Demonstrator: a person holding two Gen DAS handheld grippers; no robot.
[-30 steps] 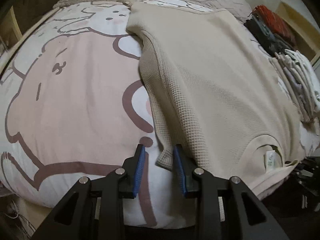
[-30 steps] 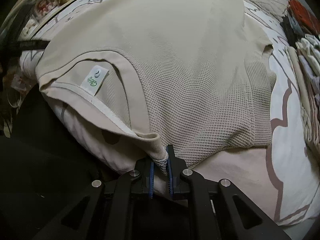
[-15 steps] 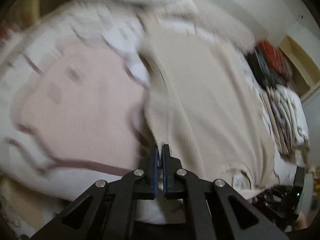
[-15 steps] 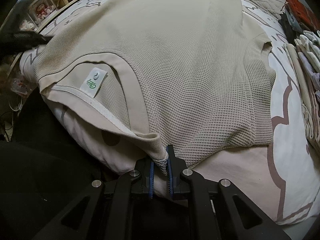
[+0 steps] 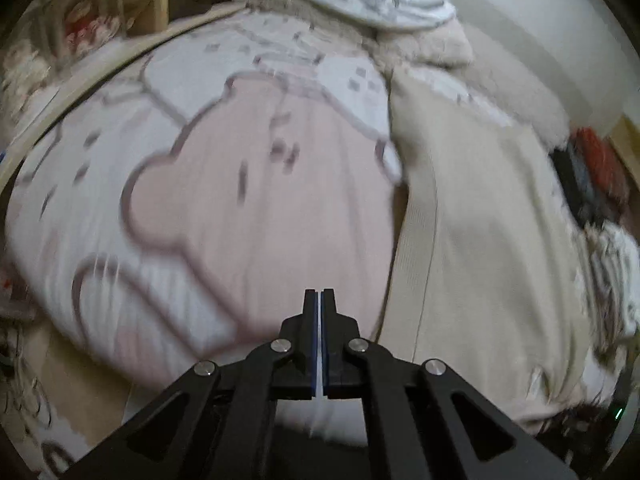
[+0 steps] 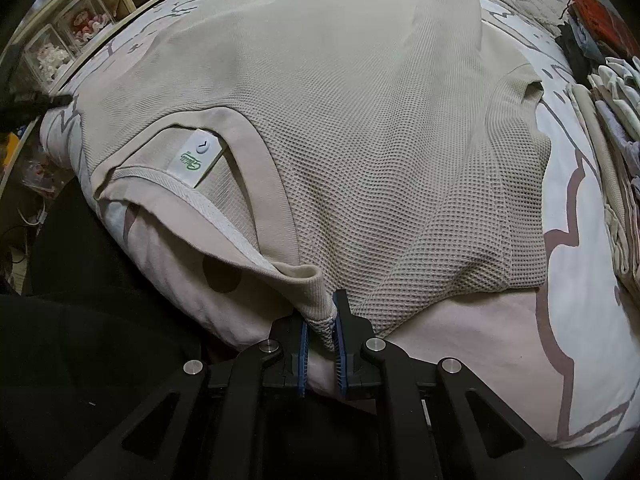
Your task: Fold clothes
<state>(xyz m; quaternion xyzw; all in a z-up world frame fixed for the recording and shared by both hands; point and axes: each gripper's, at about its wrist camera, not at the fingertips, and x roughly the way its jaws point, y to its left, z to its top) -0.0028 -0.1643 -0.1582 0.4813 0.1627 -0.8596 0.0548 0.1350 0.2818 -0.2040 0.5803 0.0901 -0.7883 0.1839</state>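
Left wrist view motion-blurred throughout; bedspread (image 5: 240, 208) print smeared. Folded stack (image 6: 612, 152) at 3 o'clock cut by frame edge.

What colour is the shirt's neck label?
White with green lettering; the neck label shows best in the right wrist view.

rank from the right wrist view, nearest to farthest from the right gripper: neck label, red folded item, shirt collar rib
1. shirt collar rib, just above the right gripper
2. neck label, up left
3. red folded item, far top right corner
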